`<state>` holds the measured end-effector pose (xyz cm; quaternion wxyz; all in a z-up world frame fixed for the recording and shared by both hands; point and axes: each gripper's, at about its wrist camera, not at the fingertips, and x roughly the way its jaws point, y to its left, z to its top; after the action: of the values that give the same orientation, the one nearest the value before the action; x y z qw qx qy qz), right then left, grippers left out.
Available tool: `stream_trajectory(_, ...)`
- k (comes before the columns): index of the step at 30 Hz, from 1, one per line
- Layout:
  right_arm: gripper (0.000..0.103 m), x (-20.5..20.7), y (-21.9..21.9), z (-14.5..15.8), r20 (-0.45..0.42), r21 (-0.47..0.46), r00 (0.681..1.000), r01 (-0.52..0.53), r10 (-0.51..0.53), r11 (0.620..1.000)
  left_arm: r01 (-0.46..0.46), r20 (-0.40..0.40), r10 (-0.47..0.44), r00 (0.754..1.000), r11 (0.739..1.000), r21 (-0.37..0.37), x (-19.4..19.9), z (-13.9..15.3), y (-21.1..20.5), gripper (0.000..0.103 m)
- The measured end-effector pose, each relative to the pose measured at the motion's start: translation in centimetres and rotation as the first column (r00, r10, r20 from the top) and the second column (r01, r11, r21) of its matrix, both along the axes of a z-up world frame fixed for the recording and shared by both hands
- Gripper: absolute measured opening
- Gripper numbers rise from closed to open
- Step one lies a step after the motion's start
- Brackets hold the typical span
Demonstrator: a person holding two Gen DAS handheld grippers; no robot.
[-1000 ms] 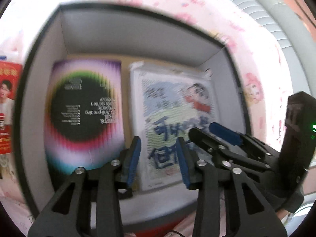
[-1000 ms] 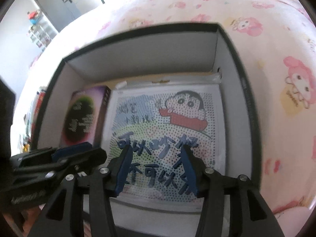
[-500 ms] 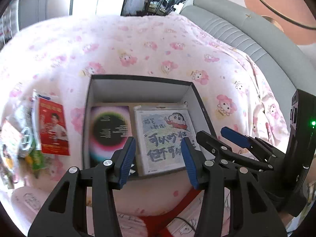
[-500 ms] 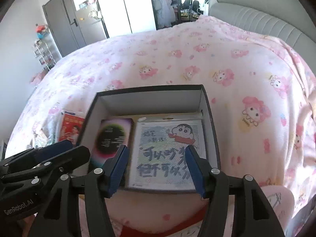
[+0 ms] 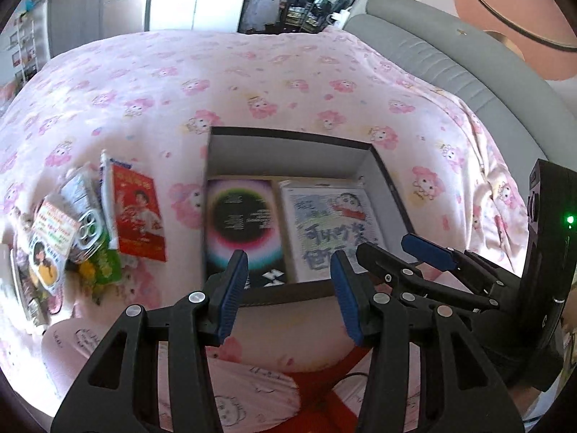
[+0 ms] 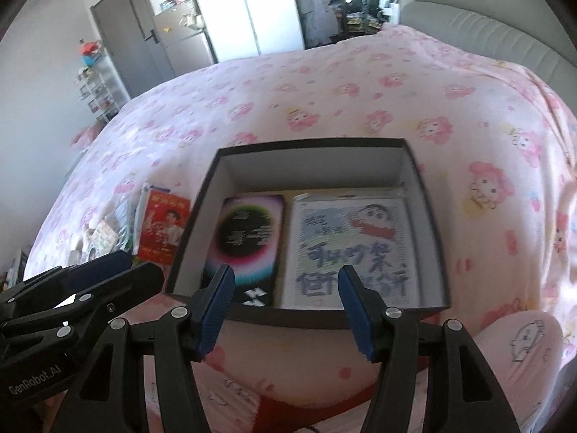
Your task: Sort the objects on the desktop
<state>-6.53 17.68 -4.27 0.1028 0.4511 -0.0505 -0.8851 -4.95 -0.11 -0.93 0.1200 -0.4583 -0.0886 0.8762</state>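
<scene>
Both the left gripper (image 5: 288,281) and right gripper (image 6: 285,301) had just spread apart, empty, and backed up out of the box (image 6: 310,146). The cartoon sheet (image 6: 351,249) lay flat inside, right of the rainbow pack (image 6: 249,241). Loose packets (image 5: 137,213) on the bed, left of the box, probably come next.

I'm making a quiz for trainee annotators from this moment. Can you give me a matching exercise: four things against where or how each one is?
Things:
1. rainbow-ringed packet
2. cartoon sheet
3. red packet
4. right tongs

Places or states:
A. on the bedspread, left of the box
B. in the box, right half
C. open, holding nothing
D. in the box, left half

Pairs: 1-D, 2-B, 3-A, 4-C
</scene>
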Motion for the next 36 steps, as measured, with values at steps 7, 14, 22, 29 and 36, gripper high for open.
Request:
stream_trajectory(7,0.051,-1.3,-5.9,-1.7,0.033,-0.084,0.986,-0.162,0.166,0.983,-0.125,0.02,0.125,0.992,0.992,0.001,1.0,-1.2,-6.0,0.047)
stream_trajectory(14,0.037,-4.3,-13.8,-3.2,0.049,-0.195,0.941,-0.319,0.334,0.927,-0.269,-0.003,0.269,0.963,0.962,0.043,0.7,-2.6,-12.8,0.036)
stream_trajectory(22,0.037,-7.3,-19.8,-7.5,0.154,-0.15,0.928,-0.316,0.338,0.937,-0.351,0.086,0.344,0.935,0.933,0.081,-1.7,-7.8,-17.8,0.022)
stream_trajectory(29,0.039,-7.8,-21.4,-8.8,0.183,-0.112,0.914,-0.348,0.363,0.931,-0.372,0.122,0.356,0.927,0.915,0.159,-2.8,-9.7,-20.1,0.019)
stream_trajectory(36,0.041,-9.5,-21.0,-9.0,0.186,-0.138,0.94,-0.262,0.285,0.955,-0.285,0.122,0.262,0.957,0.922,0.262,-6.1,-9.7,-19.7,0.019)
